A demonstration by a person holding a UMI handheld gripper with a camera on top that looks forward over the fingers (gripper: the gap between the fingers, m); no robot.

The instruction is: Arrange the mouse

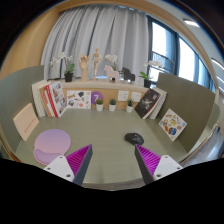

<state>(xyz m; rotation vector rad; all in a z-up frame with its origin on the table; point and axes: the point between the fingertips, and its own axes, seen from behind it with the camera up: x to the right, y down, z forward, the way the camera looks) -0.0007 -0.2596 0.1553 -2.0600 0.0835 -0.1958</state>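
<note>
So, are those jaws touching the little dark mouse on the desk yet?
Apart. The gripper view shows bare desk between the mouse and the gripper; the mouse lies just ahead of the right finger, and the jaws stand open with nothing between them.

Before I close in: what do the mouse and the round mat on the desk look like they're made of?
The mouse, ahead of the open tool, looks like dark hard plastic with a matte shell; no glare shows, though it is small. The round mouse mat looks like soft lilac fabric or foam: flat, dull, no shine. Both lie on the grey-green desk.

The gripper (pixel 112 163) hovers level, its fingers (pixel 76 161) spread wide, holding nothing.
</note>
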